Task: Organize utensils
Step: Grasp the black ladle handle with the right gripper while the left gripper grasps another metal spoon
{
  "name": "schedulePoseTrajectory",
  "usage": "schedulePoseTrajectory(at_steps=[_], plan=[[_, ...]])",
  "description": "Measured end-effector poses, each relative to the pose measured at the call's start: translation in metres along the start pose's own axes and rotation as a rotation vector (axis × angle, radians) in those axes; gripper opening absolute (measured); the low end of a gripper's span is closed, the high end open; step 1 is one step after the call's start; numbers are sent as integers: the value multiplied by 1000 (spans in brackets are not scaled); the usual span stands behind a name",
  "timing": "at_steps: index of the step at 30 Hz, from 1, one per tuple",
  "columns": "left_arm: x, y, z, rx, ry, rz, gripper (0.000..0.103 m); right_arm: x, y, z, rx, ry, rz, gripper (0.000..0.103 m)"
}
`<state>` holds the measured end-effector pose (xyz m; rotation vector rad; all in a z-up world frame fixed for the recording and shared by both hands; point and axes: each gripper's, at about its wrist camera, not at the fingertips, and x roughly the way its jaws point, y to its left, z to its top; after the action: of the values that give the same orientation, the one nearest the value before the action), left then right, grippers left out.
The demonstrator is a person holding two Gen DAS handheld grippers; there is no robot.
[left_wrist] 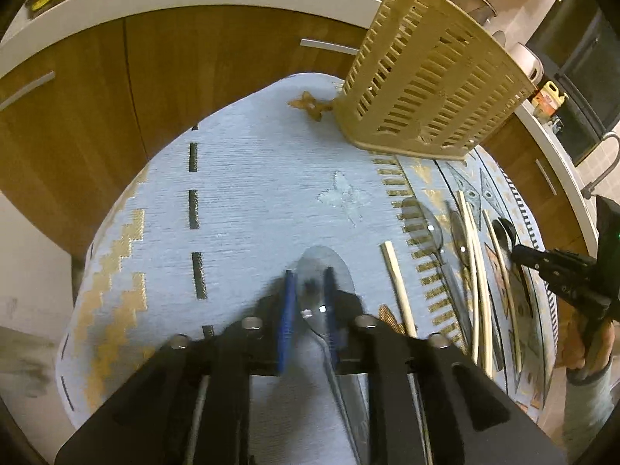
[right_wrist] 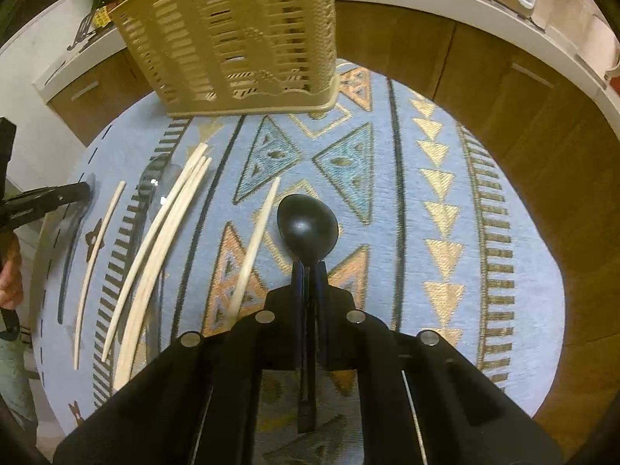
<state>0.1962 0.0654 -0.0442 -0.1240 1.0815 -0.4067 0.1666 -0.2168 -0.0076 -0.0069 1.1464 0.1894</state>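
Two grippers over a round table under a light-blue patterned tablecloth (right_wrist: 387, 201). Right gripper (right_wrist: 309, 271) is clamped on the neck of a black spoon (right_wrist: 308, 223), bowl sticking out ahead of the fingers, handle running back between them toward the camera; whether the spoon is off the cloth or resting on it can't be told. Left gripper (left_wrist: 308, 290) has its blue-padded fingers (left_wrist: 287, 310) a little apart, one on each side of a clear plastic spoon (left_wrist: 323, 271) at the base of its bowl (blurred, and no clear contact visible, so it reads as not pinching). That spoon's handle runs back under the gripper body. Beige slatted utensil basket (left_wrist: 422, 89) stands upright at the far edge of the table, well apart from both grippers. Between the two grippers lie loose pale chopsticks (right_wrist: 155, 240): one single stick nearest the left gripper, then a bundle of three close together, then one more stick just beside the black spoon on its left. At least two more clear spoons (left_wrist: 422, 224) lie among the sticks, partly under them, hard to count exactly. Wood-fronted cabinets (left_wrist: 174, 77) with a white counter curve behind the table. A hand (right_wrist: 9, 271) shows at the left edge of the right wrist view, on the left gripper's handle.
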Motion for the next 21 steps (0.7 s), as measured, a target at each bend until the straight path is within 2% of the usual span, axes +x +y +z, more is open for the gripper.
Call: schedulePoseTrajectory(at_steps=[2,5,11,12,14,21], plan=[[-2,-4,-1,7,-5,13,41,-2,-3,0,10,-5,16,5],[1,-14,-2,39,-3,58,42,-1,-6,-1,27,-10,25,5],[16,-46,-5,150,-7,256,43,3,-10,-1,19,-13,-15,5],[17,-50,-6,168,-15,280,40,3,-10,-1,10,-11,-17,5],[17,-53,-6,174,-15,274,32,3,-10,-1,2,-3,-14,5],[14,-54,-7,180,-32,268,31,7,-16,3,18,31,14,8]])
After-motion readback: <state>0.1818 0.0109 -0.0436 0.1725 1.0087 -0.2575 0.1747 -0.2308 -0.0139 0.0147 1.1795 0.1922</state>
